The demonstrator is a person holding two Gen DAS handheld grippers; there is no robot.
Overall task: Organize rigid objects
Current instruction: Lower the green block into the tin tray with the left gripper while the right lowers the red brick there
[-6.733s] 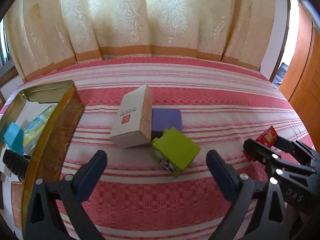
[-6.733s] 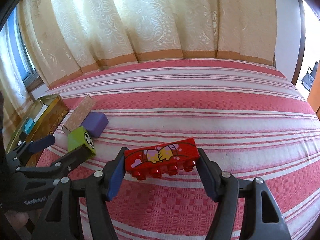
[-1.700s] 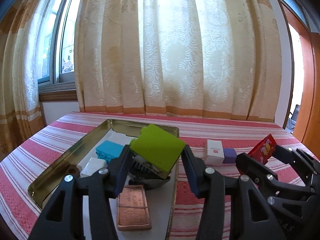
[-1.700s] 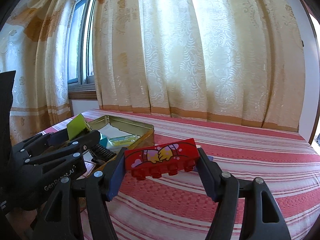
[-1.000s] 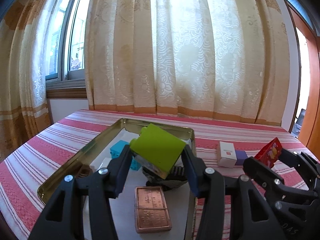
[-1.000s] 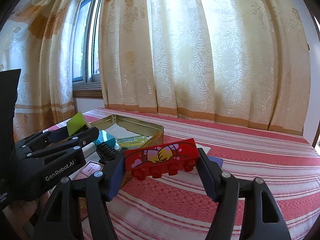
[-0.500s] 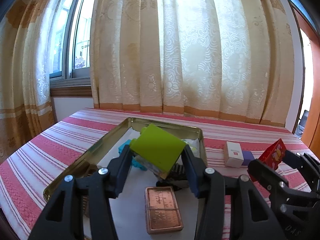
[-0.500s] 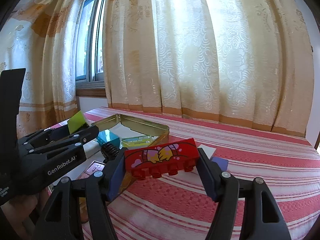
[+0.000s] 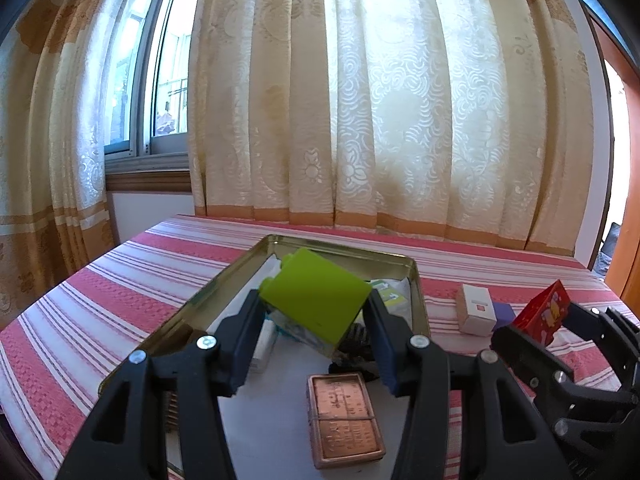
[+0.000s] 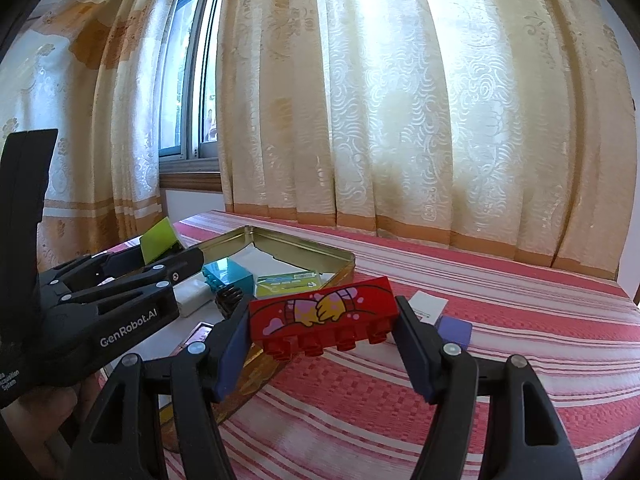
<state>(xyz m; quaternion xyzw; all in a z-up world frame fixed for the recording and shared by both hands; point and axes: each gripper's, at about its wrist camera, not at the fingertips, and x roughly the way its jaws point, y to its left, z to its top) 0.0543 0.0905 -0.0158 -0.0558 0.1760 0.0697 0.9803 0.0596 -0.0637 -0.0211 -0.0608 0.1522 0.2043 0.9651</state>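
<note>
Green block (image 9: 316, 294) pinched between left gripper (image 9: 314, 320) fingers, carried from bed to above gold tin (image 9: 414, 280). Red brick (image 10: 324, 314) clamped in right gripper (image 10: 322, 334), waiting at tin's three o'clock. Ready for release inside.

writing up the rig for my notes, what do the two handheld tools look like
Both the left tool and right tool are matte black plastic clamps with triangular cut-outs, silver screws and dark blue finger pads. White "GenRobot.AI" lettering marks the left one's side.

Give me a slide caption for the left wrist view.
Left gripper holds green block above gold tin tray.
</note>
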